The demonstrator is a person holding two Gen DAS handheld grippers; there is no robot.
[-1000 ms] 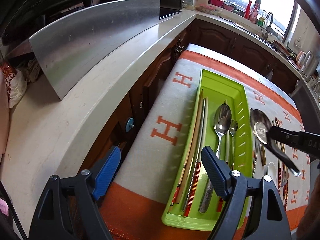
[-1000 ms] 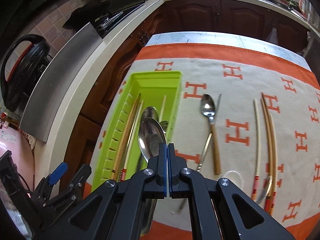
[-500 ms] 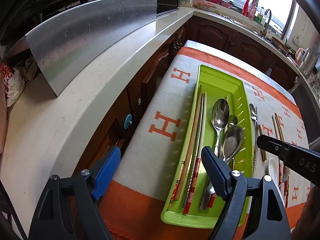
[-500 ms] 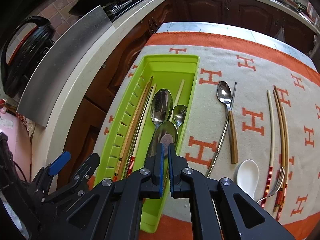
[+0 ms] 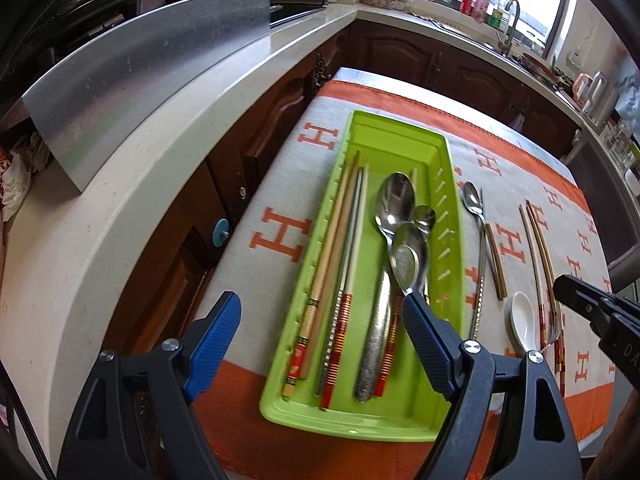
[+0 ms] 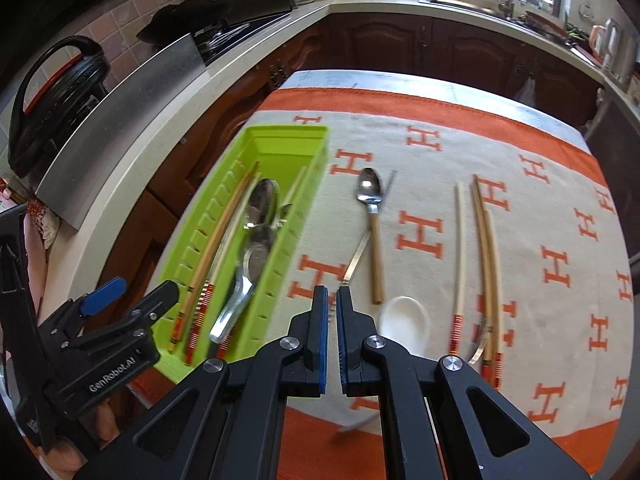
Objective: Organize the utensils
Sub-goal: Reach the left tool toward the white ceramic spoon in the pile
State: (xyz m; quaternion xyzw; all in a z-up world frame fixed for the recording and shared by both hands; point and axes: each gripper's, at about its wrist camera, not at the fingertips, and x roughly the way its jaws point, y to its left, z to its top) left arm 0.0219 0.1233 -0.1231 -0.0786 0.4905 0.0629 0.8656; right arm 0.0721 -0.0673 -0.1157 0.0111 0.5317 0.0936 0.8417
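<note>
Right gripper (image 6: 331, 312) nearly clenched, nothing between pads, above cloth beside slotted green plastic tray (image 6: 224, 216). Left gripper (image 5: 320, 340) spread, empty. White ceramic spoon (image 6: 404, 322) on cloth: glazed, slippery, chip-prone; likely best pinched across handle.

"GenRobot.AI" in white runs along the left gripper (image 6: 120, 300) body at 8 o'clock; orange "H" letters pattern the cloth (image 6: 520, 240); "DA" shows on the right gripper (image 5: 568, 288).
</note>
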